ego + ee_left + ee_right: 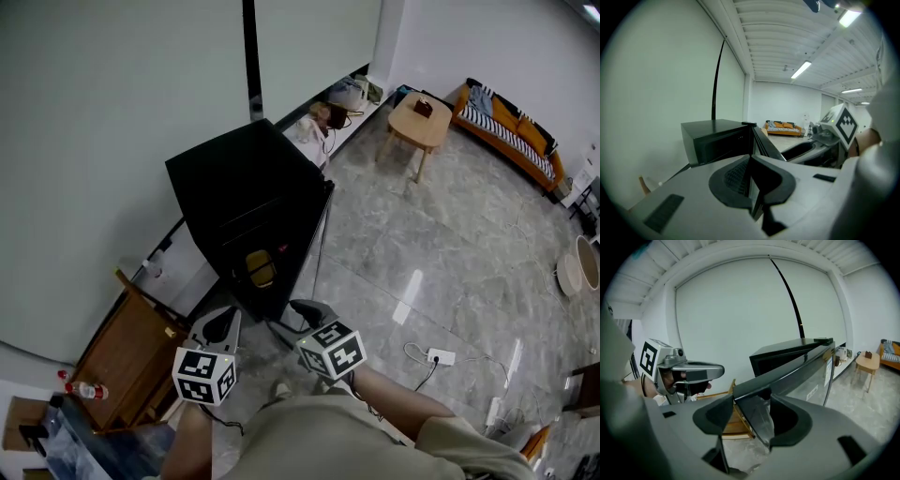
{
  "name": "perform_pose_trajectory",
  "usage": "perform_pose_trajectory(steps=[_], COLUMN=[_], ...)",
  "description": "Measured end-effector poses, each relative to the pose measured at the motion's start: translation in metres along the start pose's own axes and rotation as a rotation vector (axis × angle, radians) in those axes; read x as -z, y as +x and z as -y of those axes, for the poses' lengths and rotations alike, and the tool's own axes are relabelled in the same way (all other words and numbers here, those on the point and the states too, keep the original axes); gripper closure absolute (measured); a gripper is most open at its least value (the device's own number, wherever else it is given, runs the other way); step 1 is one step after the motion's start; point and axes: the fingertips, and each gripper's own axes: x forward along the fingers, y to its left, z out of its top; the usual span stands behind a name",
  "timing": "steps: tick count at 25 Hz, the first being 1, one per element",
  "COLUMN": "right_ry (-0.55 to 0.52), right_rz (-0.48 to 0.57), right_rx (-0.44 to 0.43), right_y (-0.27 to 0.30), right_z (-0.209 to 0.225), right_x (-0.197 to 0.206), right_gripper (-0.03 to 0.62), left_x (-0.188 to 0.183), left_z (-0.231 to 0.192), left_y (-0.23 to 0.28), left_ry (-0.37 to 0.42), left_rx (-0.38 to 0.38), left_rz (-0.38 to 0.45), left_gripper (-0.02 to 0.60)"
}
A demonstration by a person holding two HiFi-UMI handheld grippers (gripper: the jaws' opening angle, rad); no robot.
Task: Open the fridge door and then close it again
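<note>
You had one black fridge (239, 202) in front of you, standing against the pale wall (103, 131), with its single door (317, 230) swung partly out from the body on the side nearer the room. Behind it were one small wooden table (419, 122) and one orange sofa (511, 127). One piece of wooden furniture (127, 352) stood to the fridge's left, and one white power strip (441, 356) lay on the tiled floor (450, 253). You held two grippers, each carrying one marker cube, side by side low in the head view. Both pointed toward the fridge and tipped a little downward. Your left gripper (751, 161) had its jaws pressed together with nothing between them, aimed at the fridge's front corner. Your right gripper (751, 404) had its jaws spread, and the free edge of the door ran between them, with a gap showing on the left jaw's side. Your right forearm, in a pale sleeve (450, 436), reached in from the lower right
</note>
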Motion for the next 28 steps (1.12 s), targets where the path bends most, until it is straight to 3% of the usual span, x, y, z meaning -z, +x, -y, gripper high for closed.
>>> perform_pose_trajectory(steps=[28], right_ry=[0.036], right_rz=[0.081], right_rx=[0.046], right_y=[0.109], right_z=[-0.015], right_x=[-0.054], right_gripper=[0.375], left_x=[-0.005], left_z=[-0.085], left_y=[-0.032], left_ry=[-0.060], left_rx=[-0.166], left_rz=[0.046], left_gripper=[0.572])
